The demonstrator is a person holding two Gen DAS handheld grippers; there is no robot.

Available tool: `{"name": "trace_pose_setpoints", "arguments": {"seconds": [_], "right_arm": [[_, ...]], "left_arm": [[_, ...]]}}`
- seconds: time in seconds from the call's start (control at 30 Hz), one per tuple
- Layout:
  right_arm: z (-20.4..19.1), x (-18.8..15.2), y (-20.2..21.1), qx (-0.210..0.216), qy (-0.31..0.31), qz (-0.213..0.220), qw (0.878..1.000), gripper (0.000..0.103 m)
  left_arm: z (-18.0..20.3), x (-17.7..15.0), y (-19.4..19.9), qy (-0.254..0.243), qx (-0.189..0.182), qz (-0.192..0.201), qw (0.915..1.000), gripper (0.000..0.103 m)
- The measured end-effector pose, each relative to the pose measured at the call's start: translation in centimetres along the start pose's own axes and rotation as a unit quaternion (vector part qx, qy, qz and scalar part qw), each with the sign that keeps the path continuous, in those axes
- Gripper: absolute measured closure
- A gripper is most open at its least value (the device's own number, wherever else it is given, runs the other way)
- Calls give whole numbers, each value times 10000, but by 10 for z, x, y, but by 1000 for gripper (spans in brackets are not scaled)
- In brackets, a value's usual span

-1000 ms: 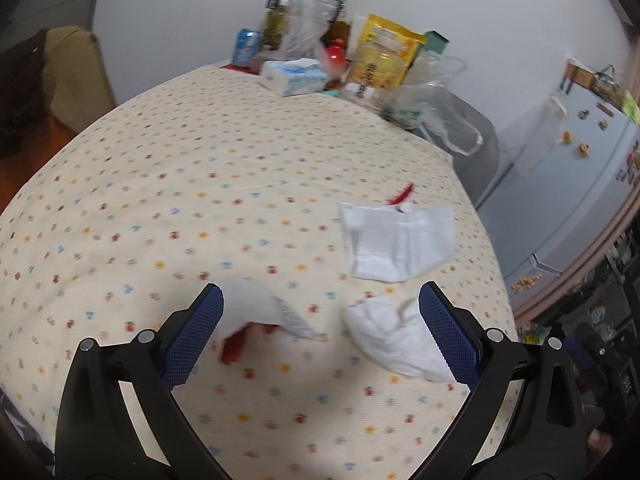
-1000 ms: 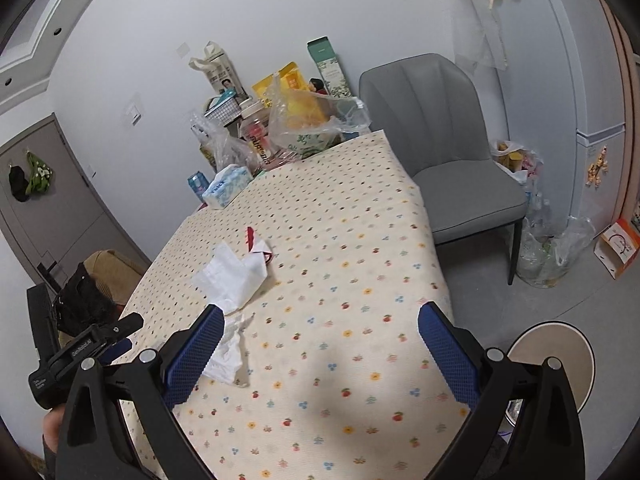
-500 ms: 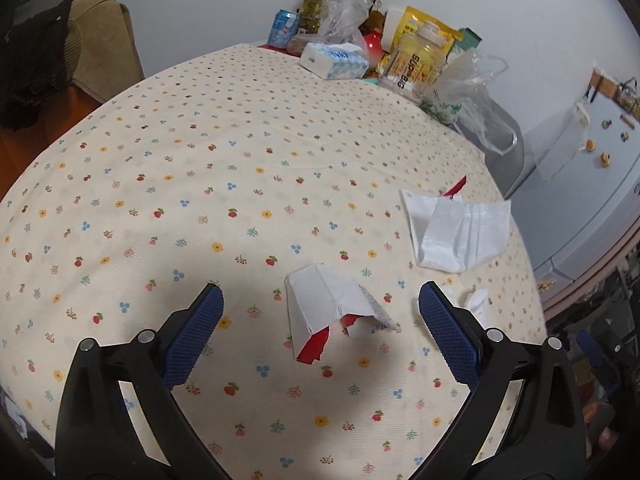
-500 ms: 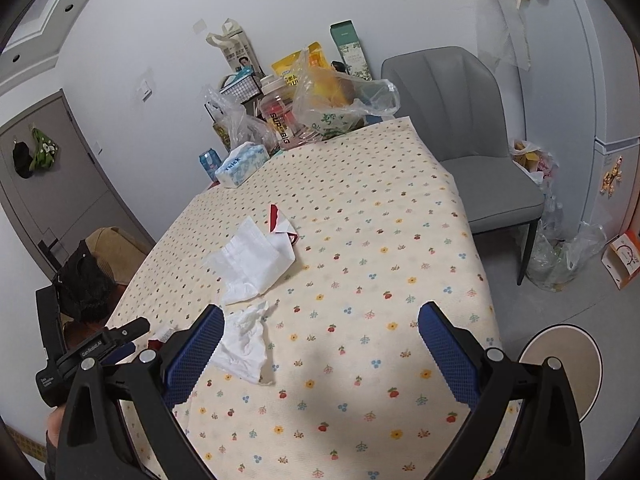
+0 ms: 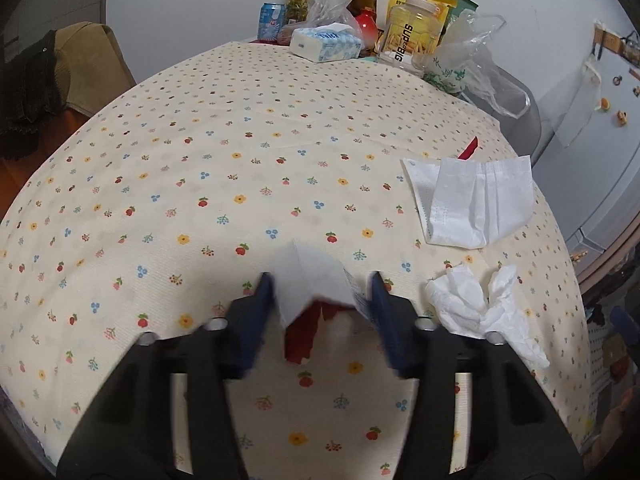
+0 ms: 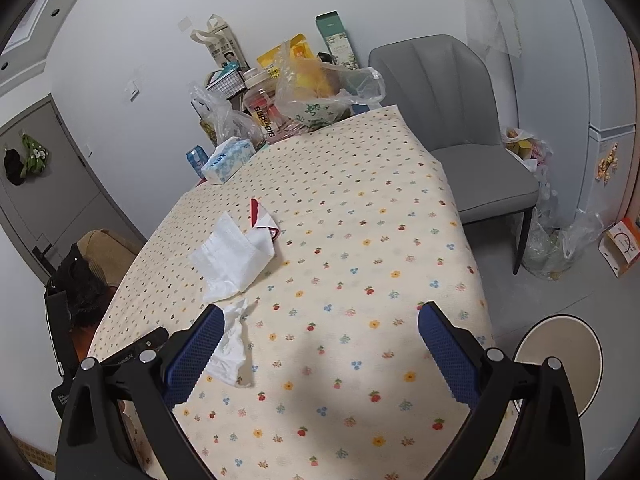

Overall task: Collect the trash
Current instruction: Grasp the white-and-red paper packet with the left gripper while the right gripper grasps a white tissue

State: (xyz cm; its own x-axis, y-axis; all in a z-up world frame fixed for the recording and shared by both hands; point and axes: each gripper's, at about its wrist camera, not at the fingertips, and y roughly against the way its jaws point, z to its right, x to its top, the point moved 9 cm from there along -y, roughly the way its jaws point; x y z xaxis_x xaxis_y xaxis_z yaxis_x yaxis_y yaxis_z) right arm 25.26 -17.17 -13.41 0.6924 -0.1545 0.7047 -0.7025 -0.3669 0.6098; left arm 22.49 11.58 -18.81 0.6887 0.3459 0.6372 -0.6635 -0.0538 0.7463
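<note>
Torn red-and-white wrapper (image 5: 310,292) on floral tablecloth (image 5: 240,152), between left gripper (image 5: 320,300) jaws just closing, pads flanking it, contact unclear; pinch fully before lifting, avoid snagging cloth; right gripper (image 6: 320,344) spread wide, empty.

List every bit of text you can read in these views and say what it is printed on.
"SUPER BIG": clear plastic jar, running sideways up its wall.
"thick": blue-and-white tissue pack.
Too small or blurred to read: the blue can, yellow snack bag, tall green box, white carton.
</note>
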Motion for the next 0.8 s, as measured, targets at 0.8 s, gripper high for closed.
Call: {"name": "trace_pose_setpoints", "arguments": {"seconds": [0.8], "right_arm": [[-94,28,-115,308,1344,-729,9878,40]], "left_arm": [[-50,20,27,738,-275,415,9960,76]]}}
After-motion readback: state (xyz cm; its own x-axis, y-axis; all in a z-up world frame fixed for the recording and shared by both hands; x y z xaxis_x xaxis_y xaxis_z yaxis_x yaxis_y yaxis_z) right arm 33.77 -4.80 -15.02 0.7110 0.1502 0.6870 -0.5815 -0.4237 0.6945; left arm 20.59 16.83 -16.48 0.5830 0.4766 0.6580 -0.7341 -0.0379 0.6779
